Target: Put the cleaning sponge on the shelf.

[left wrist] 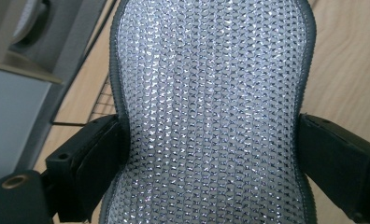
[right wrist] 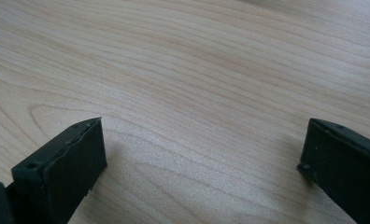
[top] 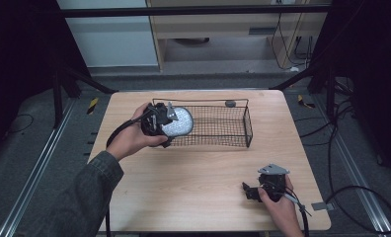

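A silver, sparkly mesh pad [top: 179, 122] with a grey rim is clamped in my left gripper [top: 165, 124] at the left end of a black wire basket [top: 247, 123]. In the left gripper view the pad [left wrist: 211, 107] runs up between both jaws, which press on its sides. Whether it rests on the basket rim or hangs just over it I cannot tell. My right gripper [top: 249, 191] lies low at the table's front right, open, pointing left. In the right gripper view its jaws stand wide apart over bare wood [right wrist: 197, 93] with nothing between them.
A small dark grey object [top: 230, 103] lies on the light wooden table [top: 193, 182] just behind the basket's far side. Dark frame posts and cables surround the table on the floor.
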The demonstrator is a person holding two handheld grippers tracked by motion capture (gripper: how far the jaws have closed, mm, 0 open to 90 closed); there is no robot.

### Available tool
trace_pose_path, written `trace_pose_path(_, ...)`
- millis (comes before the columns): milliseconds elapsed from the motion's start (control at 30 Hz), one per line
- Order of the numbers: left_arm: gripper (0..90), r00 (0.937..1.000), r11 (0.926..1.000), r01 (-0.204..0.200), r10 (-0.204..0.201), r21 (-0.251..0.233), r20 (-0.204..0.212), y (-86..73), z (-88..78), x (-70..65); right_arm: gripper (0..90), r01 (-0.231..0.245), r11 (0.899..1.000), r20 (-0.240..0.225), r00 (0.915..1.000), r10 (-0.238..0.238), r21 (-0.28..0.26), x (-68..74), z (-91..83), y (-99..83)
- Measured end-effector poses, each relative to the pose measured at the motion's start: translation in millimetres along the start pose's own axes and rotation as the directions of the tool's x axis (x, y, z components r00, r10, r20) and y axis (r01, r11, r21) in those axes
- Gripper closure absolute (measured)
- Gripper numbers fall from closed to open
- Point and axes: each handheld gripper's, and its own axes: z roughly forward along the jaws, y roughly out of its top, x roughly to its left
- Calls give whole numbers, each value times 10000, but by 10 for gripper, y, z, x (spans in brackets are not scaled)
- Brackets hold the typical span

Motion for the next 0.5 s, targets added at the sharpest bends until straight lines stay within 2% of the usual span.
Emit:
trace_pose_path(67,77,10000,10000,38,-38,-47,-55,2,-6,28,4,-59,10000,-6,10000,59,-16,3,1,1)
trace_pose_path(100,77,9997,9996,213,-212,-184,104,4,-8,83,4,-44,10000,-20,10000,44,-18,1,1,2)
trace_pose_path(133,78,9997,9996,213,-212,-184,104,4,-8,83,4,-27,10000,-21,10000,27,-8,-1,2,3)
trace_pose_path(333,77,10000,9997,31,-31,-240,-2,99,42,208,4,-32,10000,-27,10000,32,13,-2,1,3)
trace_pose_path(500,79,9998,9998,-171,169,-133,-137,166,115,252,4,-22,10000,-26,10000,22,10,-2,2,3)
